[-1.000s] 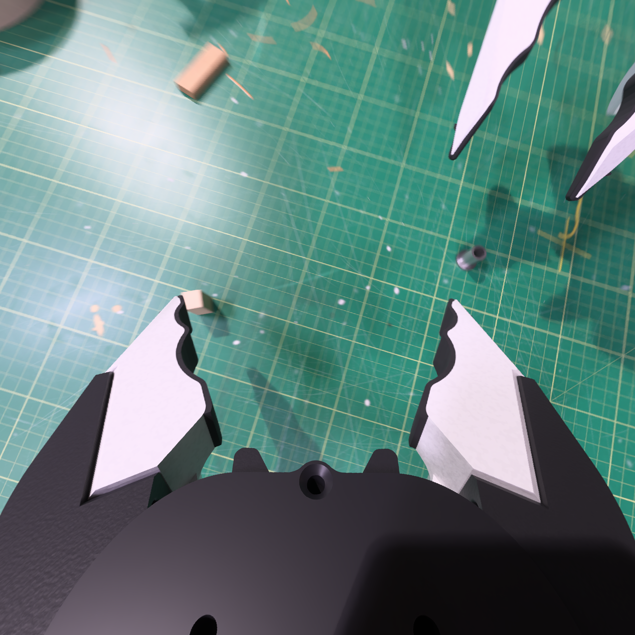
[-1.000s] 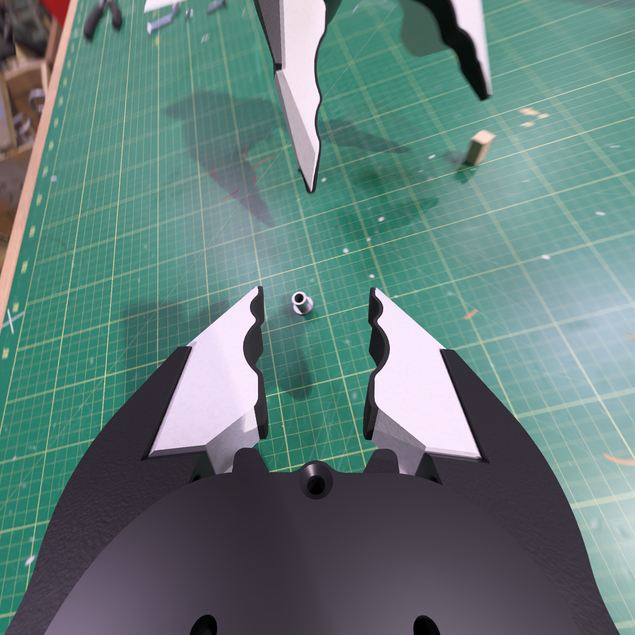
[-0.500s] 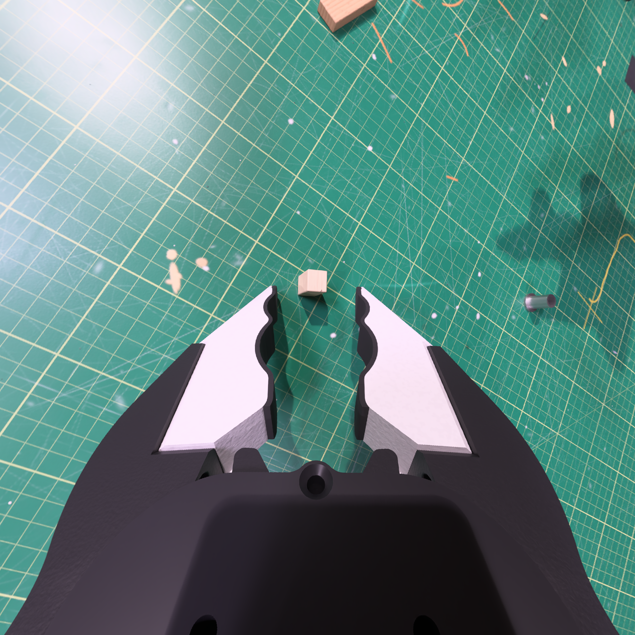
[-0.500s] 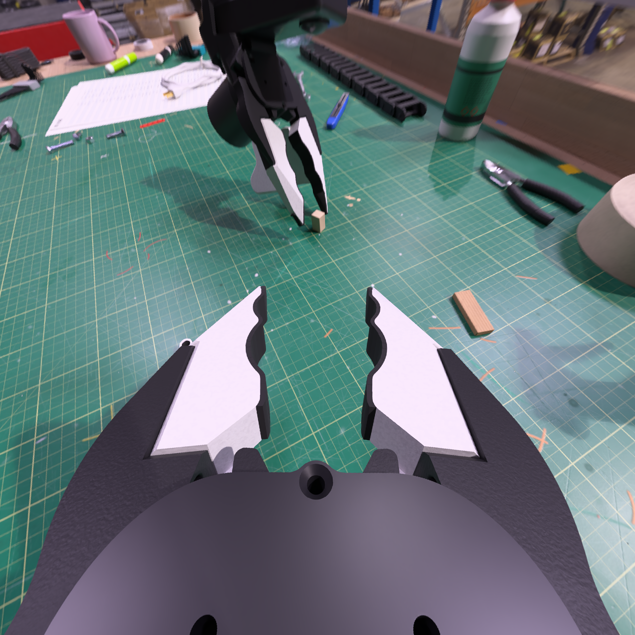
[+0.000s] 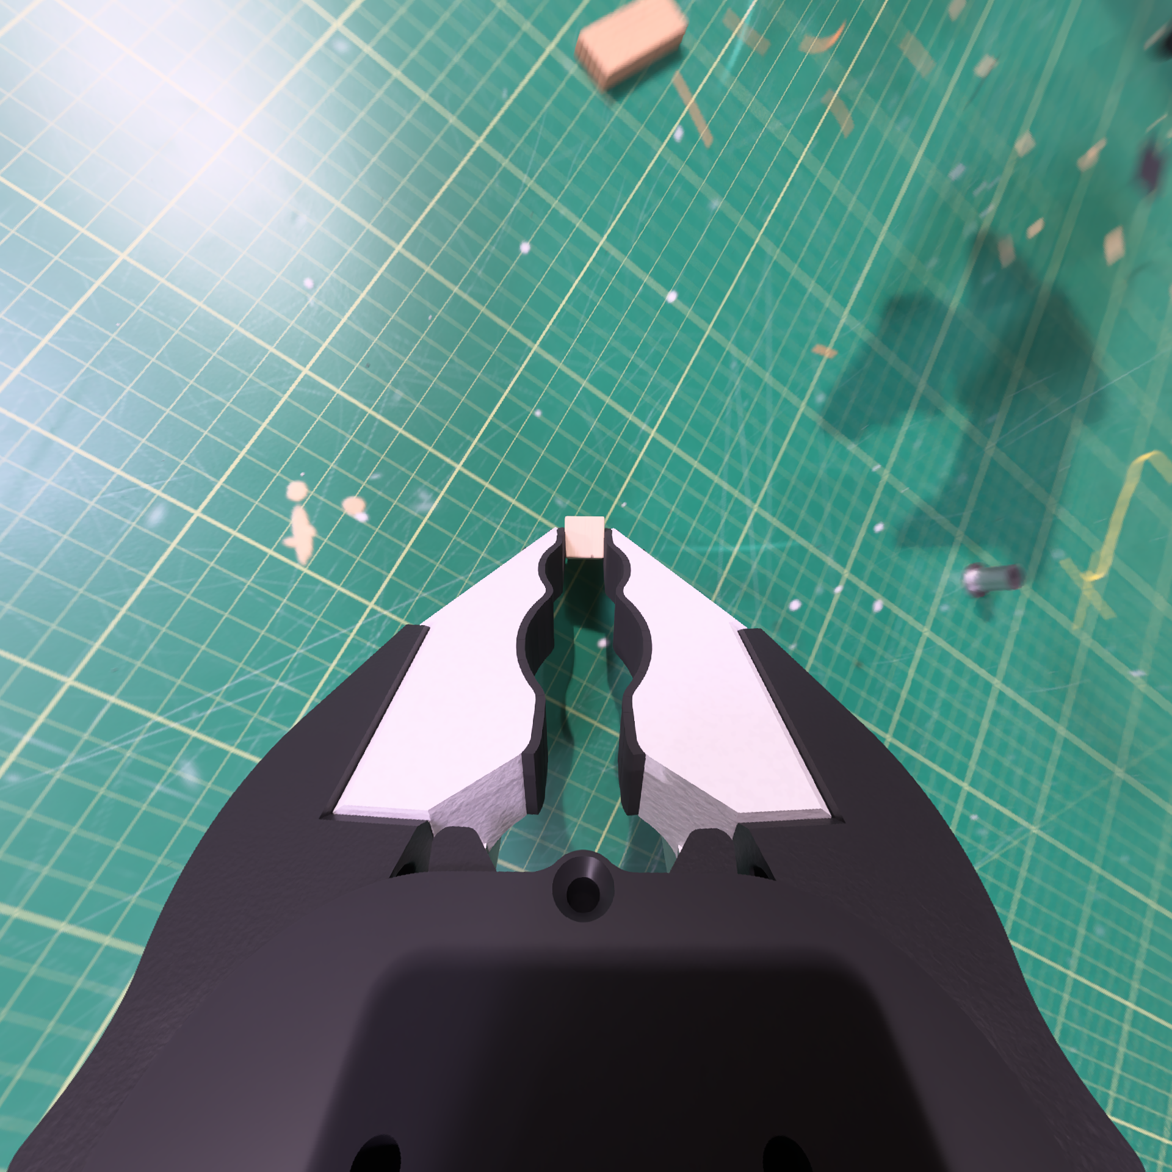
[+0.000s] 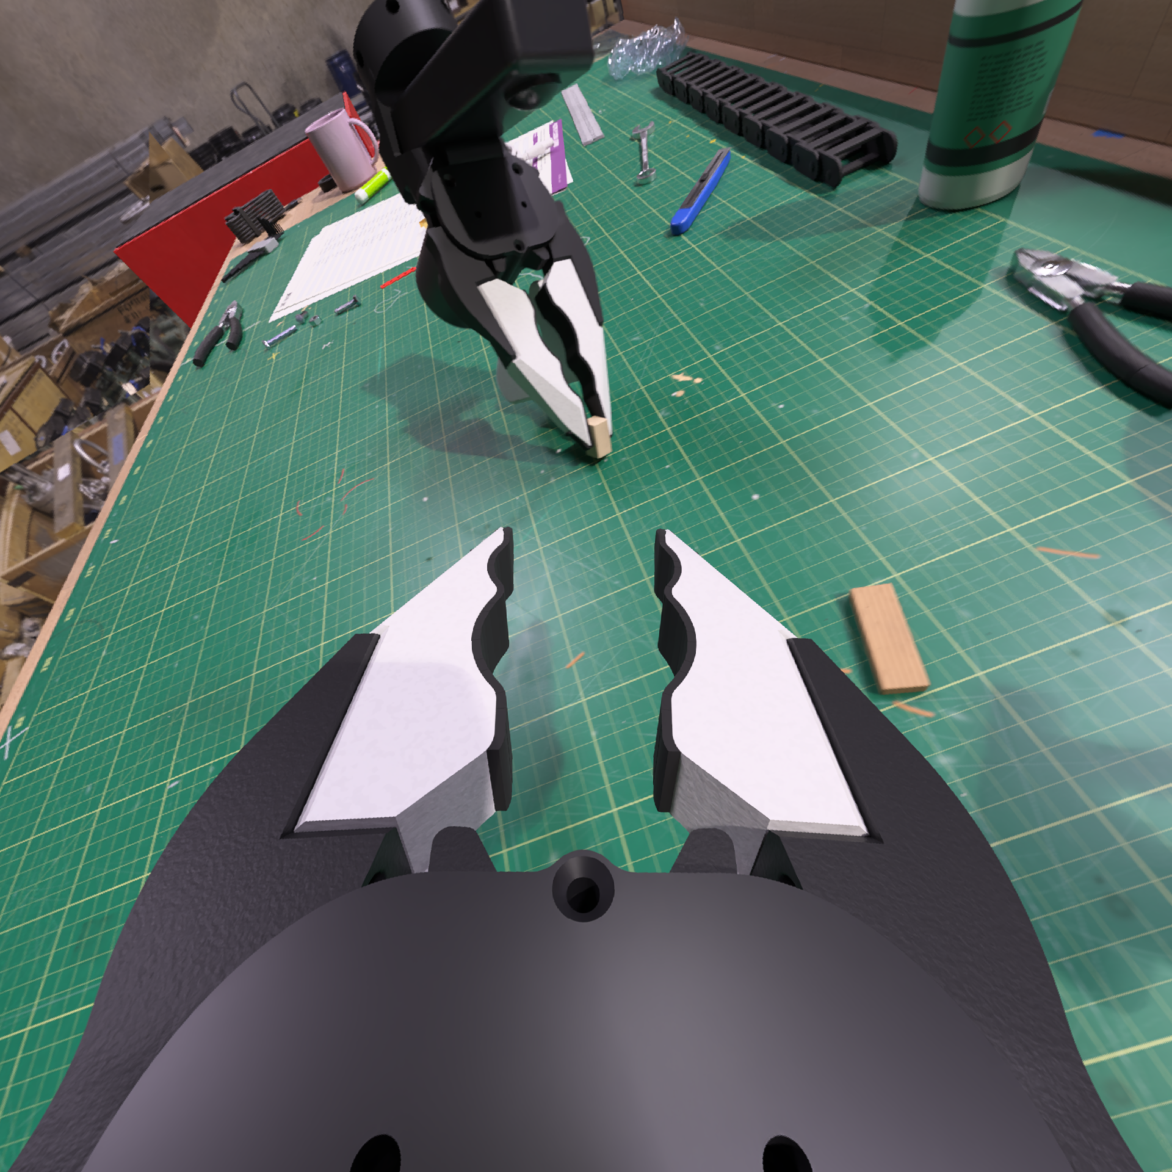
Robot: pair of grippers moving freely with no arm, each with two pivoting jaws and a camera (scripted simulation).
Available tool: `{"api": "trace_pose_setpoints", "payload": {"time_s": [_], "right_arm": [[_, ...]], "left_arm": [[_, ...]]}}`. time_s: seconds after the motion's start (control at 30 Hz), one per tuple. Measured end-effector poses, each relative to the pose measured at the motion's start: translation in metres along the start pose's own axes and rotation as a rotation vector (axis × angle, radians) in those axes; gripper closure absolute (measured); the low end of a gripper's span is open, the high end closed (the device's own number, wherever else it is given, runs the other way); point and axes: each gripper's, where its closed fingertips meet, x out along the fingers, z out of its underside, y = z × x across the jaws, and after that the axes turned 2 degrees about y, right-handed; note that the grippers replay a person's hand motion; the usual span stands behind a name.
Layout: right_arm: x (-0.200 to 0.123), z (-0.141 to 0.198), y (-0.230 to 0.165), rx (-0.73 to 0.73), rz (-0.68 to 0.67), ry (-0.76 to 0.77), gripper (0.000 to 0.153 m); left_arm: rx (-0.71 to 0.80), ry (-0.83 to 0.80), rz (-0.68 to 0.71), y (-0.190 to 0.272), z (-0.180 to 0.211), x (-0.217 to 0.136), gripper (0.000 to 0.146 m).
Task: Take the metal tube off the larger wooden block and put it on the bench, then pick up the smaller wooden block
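My left gripper (image 5: 584, 539) is shut on the smaller wooden block (image 5: 584, 536), a pale cube pinched at the fingertips just above the green mat. In the right wrist view the left gripper (image 6: 593, 431) holds the same block (image 6: 599, 436) close to the mat. The metal tube (image 5: 990, 578) lies on its side on the mat to the right in the left wrist view. The larger wooden block (image 5: 631, 41) lies flat at the top; it also shows in the right wrist view (image 6: 888, 637). My right gripper (image 6: 582, 539) is open and empty above the mat.
Pliers (image 6: 1103, 317) lie at the right, a green and grey bottle (image 6: 989, 108) at the back right, a blue knife (image 6: 701, 190) and a black cable chain (image 6: 780, 117) at the back. Paper sheets (image 6: 361, 247), screws and a pink mug (image 6: 342, 149) are back left. The bench edge (image 6: 95, 539) runs along the left.
My left gripper has closed on the smaller wooden block, which before stood free between its fingertips. My right gripper has drawn back and tilted; the tube has left its view.
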Motion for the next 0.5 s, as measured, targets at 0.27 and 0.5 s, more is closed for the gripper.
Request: {"api": "trace_pose_setpoints", "payload": {"time_s": [0.27, 0.5], "right_arm": [[0.037, -0.024, 0.016, -0.010, -0.133, -0.015, 0.103], [0.059, -0.053, 0.001, 0.192, -0.314, 0.036, 0.125]], "left_arm": [[-0.137, 0.419, 0.338, 0.032, -0.071, -0.031, 0.135], [-0.044, 0.580, 0.202, 0.044, -0.112, -0.043, 0.135]]}}
